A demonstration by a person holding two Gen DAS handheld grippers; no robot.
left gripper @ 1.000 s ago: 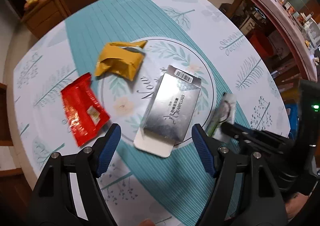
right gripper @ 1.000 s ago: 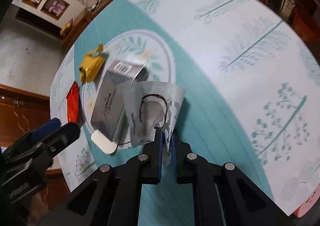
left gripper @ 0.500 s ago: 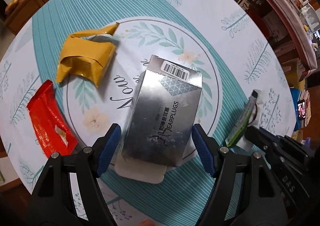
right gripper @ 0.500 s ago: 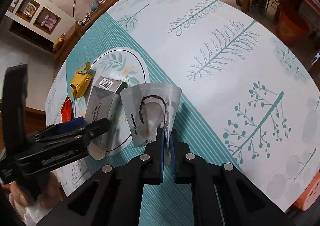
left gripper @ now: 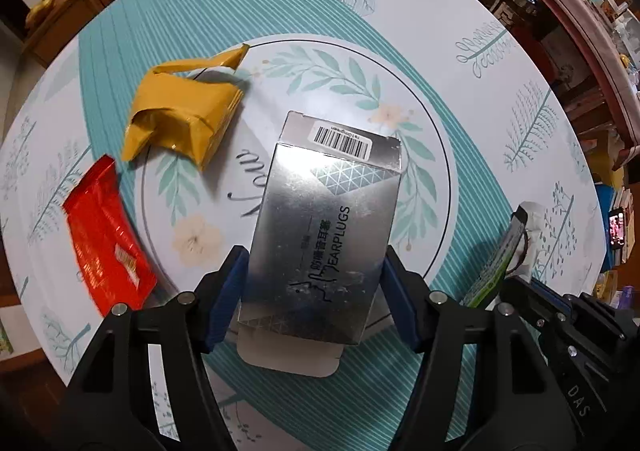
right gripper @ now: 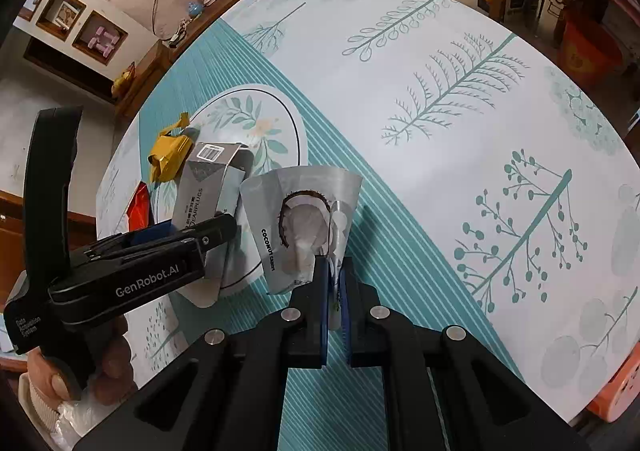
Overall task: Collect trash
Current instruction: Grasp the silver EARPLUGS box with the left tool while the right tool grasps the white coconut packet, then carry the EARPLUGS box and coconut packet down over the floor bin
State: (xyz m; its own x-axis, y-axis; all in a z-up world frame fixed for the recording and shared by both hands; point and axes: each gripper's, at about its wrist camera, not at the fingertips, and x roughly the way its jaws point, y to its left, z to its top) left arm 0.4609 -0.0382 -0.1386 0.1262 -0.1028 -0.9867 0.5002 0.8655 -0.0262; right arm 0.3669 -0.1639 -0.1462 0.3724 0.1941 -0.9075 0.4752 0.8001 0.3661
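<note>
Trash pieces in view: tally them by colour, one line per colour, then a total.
Silver: 2, the earplugs box and the coconut candy pouch
Yellow: 1, the yellow wrapper
Red: 1, the red packet
Total: 4

The left wrist camera looks steeply down from close above the table [left gripper: 500, 99], its fingers framing a silver box [left gripper: 324, 235] right beneath it. The right wrist camera sits further right and a bit further back, facing left and away across the tablecloth toward the far shelves [right gripper: 80, 31]. Both views share the silver box [right gripper: 208, 187], the yellow wrapper [left gripper: 180, 123] [right gripper: 168, 155], the red wrapper [left gripper: 104, 235] [right gripper: 140, 205] and the coconut packet [left gripper: 504, 247] [right gripper: 300, 227]
</note>
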